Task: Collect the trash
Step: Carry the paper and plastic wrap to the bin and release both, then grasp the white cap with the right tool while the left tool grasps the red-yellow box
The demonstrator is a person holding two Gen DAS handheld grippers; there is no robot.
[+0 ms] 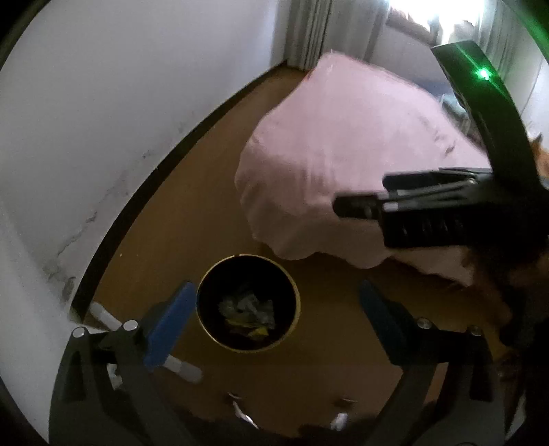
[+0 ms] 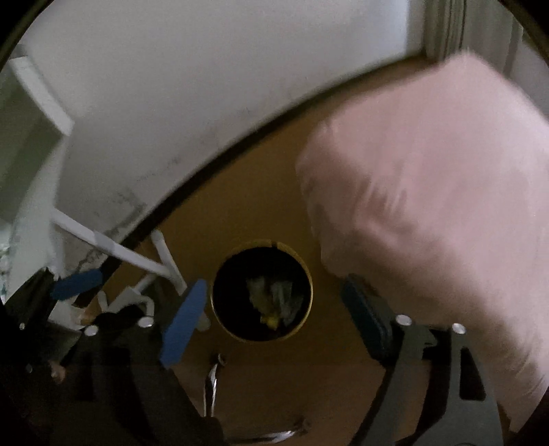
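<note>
A round black trash bin with a gold rim (image 1: pixel 298 295) stands on the brown floor, with crumpled wrappers and a yellow scrap (image 1: pixel 248 314) at its bottom. My left gripper (image 1: pixel 271 319) hangs above the bin, wide open and empty, blue pads either side. In the right wrist view the same bin (image 2: pixel 310 288) sits below my right gripper (image 2: pixel 271 312), which is also open and empty; the trash (image 2: pixel 274 300) lies inside. The right gripper's body shows in the left wrist view (image 1: pixel 446 212), above and right of the bin.
A bed with a pink cover (image 1: pixel 343 154) (image 2: pixel 429 192) stands right of the bin. A white wall (image 1: pixel 103 103) with a dark baseboard runs on the left. A white pipe frame (image 2: pixel 137 260) stands left of the bin. Curtains (image 1: pixel 329 31) hang at the back.
</note>
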